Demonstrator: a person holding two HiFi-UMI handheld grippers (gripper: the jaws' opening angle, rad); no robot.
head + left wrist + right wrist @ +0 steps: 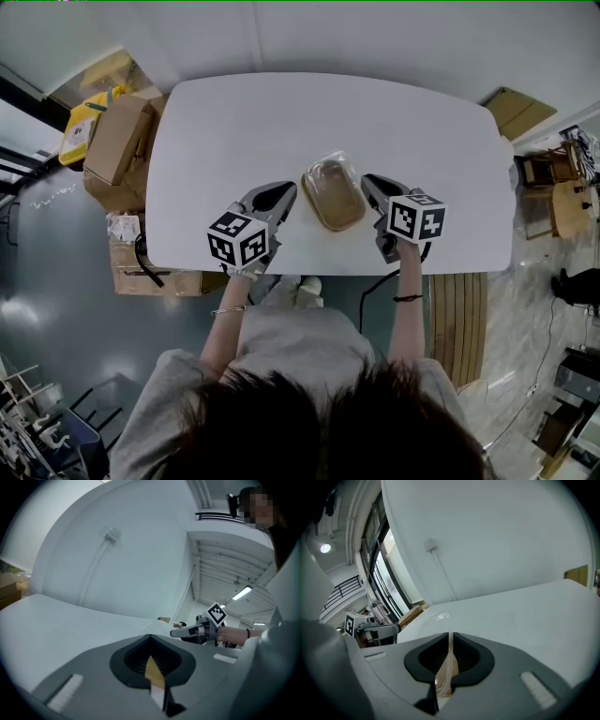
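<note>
evidently light and thin-walled, the takeaway box (335, 199) lies on the table (281, 112), mid-width, toward its near edge. left gripper (284, 192): jaws pinched together on the box's tan rim. right gripper (368, 181): jaws pinched together on the clear lid (436, 616) edge. lid judged flimsy, slippery and easily crushed; hold at the rims only, lightly.

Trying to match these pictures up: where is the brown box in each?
Head view: the box lies at centre, between the left gripper and the right gripper.
Left gripper view: bottom centre, a tan sliver of the box in the shut jaws.
Right gripper view: bottom centre, the box's clear lid edge in the shut jaws.
Shared landmark: the white table.
</note>
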